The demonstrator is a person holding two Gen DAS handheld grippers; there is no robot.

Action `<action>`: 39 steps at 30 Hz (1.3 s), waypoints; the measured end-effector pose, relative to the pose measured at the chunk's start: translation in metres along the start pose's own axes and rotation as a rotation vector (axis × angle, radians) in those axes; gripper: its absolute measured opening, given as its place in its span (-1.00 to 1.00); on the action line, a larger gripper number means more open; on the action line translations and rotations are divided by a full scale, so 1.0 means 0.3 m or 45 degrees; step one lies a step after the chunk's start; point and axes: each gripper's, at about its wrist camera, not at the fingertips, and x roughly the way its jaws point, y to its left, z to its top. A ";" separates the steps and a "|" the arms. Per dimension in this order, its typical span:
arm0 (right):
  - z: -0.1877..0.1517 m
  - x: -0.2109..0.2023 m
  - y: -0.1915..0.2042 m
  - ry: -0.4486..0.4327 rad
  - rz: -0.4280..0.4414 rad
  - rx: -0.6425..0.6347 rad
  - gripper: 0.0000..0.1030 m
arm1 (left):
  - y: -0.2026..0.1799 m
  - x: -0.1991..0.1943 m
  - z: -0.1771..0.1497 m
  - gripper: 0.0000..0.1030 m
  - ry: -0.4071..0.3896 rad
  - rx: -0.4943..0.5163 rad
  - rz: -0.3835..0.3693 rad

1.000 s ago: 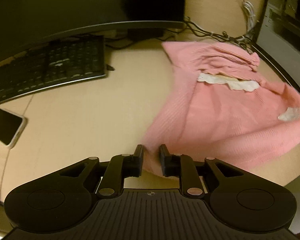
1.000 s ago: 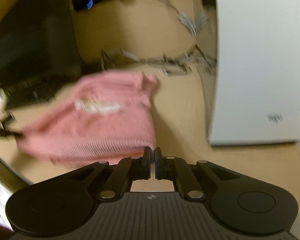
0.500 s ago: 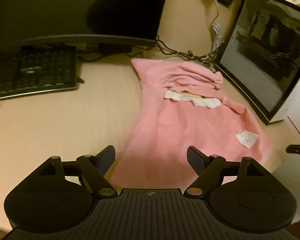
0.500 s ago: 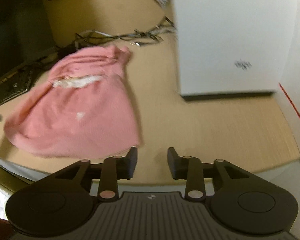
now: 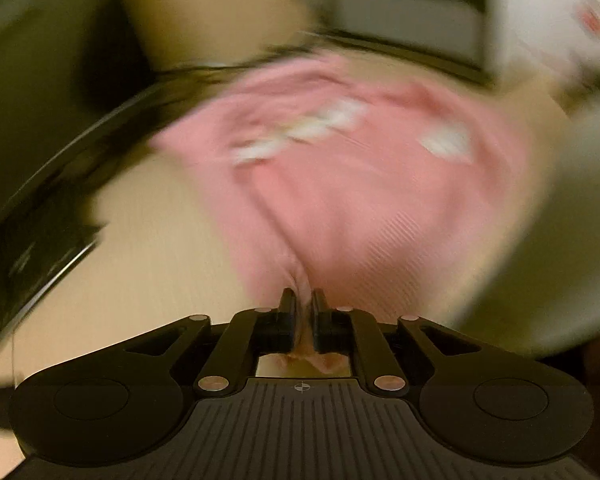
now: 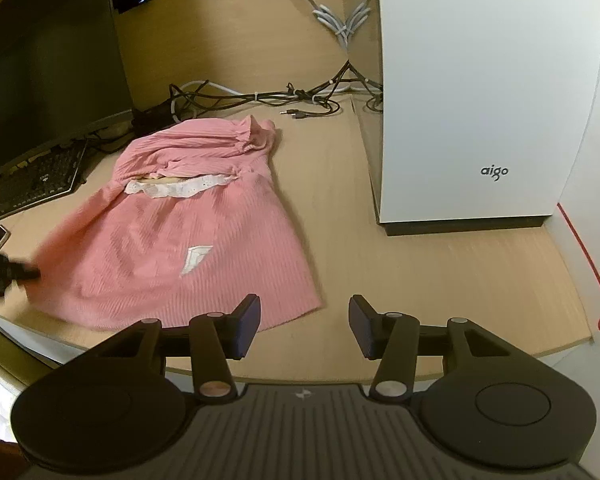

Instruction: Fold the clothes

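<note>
Left wrist view is blurred, but your left gripper [image 5: 303, 300] is pinched on the near hem of the pink top [image 5: 352, 184]. Your right gripper [image 6: 304, 322] hangs wide apart just beside the top's [image 6: 188, 236] corner on the desk [image 6: 440, 280].

Black left gripper [image 5: 303, 300], ribbed housing, silver screws, dark pads

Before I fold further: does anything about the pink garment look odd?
Yes: the pink garment lies inside out, with a white label exposed mid-body. The left gripper pinches its hem; the right gripper is open.
</note>
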 end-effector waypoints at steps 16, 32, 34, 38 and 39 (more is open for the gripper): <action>0.002 0.211 -0.129 -0.070 0.040 0.476 0.13 | 0.115 -0.090 -0.010 0.50 -0.125 -0.787 -0.455; -0.031 0.114 0.388 -0.087 -0.001 -1.018 -0.88 | 0.205 0.049 -0.014 0.51 -0.059 -1.103 -0.395; -0.073 0.127 0.413 -0.027 0.032 -1.113 -0.87 | 0.200 0.033 -0.011 0.52 -0.073 -1.078 -0.400; -0.131 0.153 0.448 0.078 0.105 -1.193 -0.83 | 0.185 -0.013 -0.007 0.67 -0.098 -0.995 -0.436; -0.131 0.155 0.446 0.092 0.123 -1.170 -0.80 | 0.181 -0.024 -0.005 0.67 -0.103 -0.973 -0.444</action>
